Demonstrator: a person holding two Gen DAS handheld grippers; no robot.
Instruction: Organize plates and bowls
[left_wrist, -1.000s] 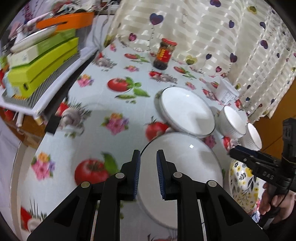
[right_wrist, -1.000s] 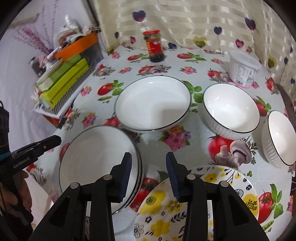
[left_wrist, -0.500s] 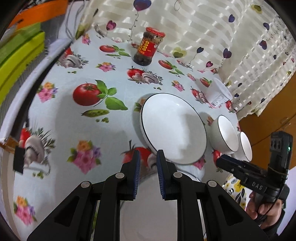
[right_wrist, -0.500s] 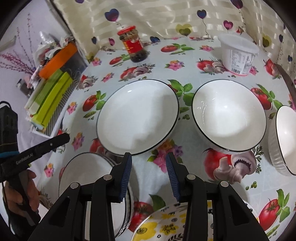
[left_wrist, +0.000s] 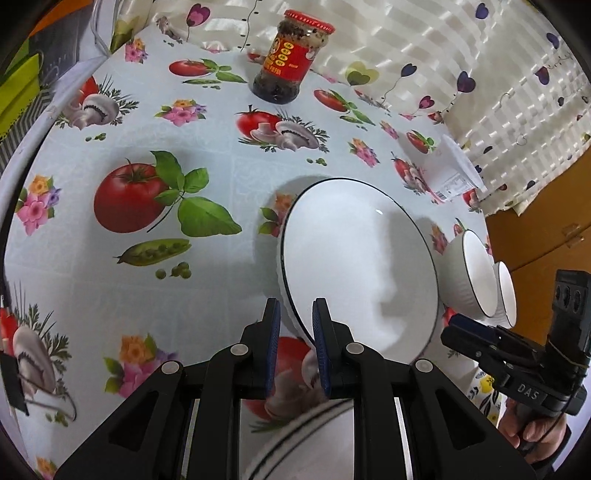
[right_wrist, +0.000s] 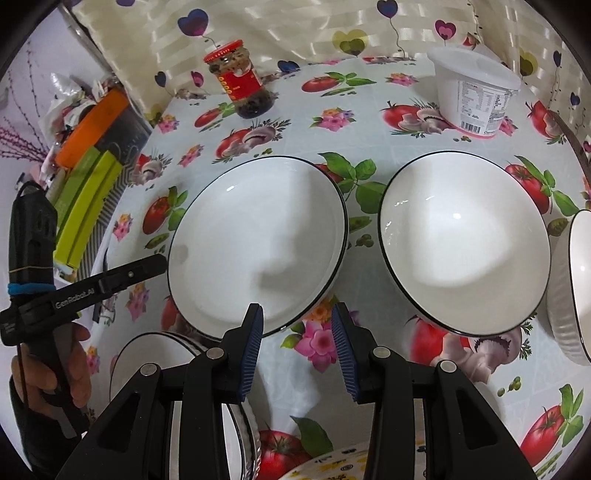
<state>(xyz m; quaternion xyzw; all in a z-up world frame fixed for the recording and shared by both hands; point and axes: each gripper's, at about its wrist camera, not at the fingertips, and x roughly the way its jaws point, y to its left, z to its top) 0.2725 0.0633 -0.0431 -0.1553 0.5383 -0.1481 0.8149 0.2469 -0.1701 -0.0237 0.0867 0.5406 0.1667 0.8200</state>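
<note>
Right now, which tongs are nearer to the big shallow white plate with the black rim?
Left. The left tongs straddle the plate at its near rim. The right tongs hover beside that rim: one finger overlaps it, the other is over the tablecloth.

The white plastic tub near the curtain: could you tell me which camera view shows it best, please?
The right wrist view: the white plastic tub stands whole there, lid and printed label both visible. In the left wrist view the tub sits far off at the curtain, distorted and seen only in part.
</note>
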